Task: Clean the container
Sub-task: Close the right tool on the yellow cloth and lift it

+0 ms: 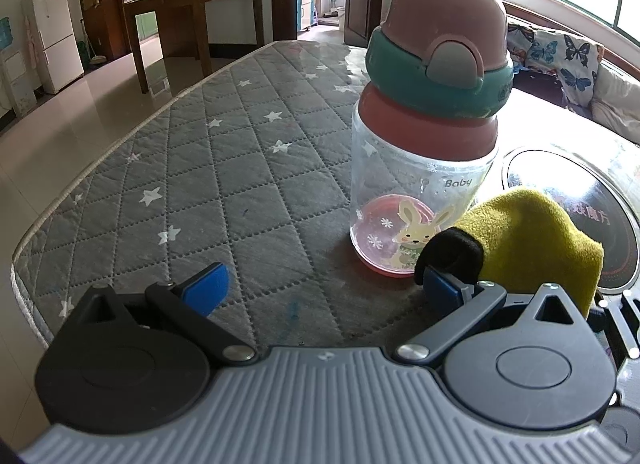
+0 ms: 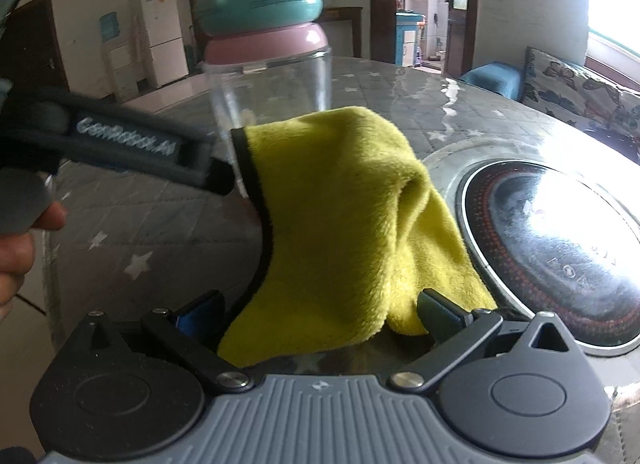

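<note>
While the grey quilted star-print surface (image 1: 224, 168) carries the clear plastic child's bottle with the pink-and-teal antlered lid (image 1: 424, 168), upright ahead of your spread, empty left fingers (image 1: 320, 288), steady its body before wiping. Your right fingers (image 2: 320, 316) grasp the yellow plush cloth (image 2: 344, 216), draped just beside the bottle wall; press it flat there and sweep around.

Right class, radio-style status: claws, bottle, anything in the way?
Left claw open, empty, facing bottle. Right claw gripping yellow cloth beside bottle. Bottle upright, lid on. Nothing blocking.
</note>
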### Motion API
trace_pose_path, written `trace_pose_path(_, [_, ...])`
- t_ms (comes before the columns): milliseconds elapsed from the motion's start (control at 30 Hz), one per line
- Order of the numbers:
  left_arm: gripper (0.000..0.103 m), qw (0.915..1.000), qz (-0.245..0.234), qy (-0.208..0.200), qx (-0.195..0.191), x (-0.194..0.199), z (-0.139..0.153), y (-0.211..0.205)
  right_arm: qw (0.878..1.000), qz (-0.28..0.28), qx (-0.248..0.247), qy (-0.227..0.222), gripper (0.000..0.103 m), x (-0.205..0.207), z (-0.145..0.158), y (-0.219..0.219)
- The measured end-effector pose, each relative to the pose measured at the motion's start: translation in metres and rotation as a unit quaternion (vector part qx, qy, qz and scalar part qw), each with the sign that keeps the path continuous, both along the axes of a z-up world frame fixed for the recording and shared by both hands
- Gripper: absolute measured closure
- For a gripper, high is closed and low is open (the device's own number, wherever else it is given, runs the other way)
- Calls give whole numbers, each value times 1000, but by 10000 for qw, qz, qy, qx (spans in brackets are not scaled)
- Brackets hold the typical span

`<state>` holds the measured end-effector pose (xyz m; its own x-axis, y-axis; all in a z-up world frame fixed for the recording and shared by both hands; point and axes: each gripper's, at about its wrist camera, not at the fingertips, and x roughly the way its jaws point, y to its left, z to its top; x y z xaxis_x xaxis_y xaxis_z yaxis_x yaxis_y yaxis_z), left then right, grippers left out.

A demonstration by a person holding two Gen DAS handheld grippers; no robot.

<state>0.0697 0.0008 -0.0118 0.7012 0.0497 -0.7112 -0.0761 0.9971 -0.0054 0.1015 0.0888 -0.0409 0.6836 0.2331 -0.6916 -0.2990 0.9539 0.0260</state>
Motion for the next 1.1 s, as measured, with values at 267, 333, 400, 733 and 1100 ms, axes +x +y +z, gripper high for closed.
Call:
trace_pose_path(267, [0,10000,-5,-13,-5,-2,1,1,9997,232,76,84,0,-16,1,10])
trace_pose_path(333, [0,10000,1,-13,-9,-3,1,1,9994,295,113,122,0,-18,1,11])
trace_pose_path(400, [0,10000,2,-11,-13,-4,2,1,9991,358,154,163,0,-19,3,12])
trace_pose_path(733, [0,10000,52,-4,-13,-6,2,5,9979,196,611,4,0,-18,28,-11])
trace_pose_path(1100, [0,10000,42,-13,7,-6,2,5,9978,41,589,-303,0,11,41,-20])
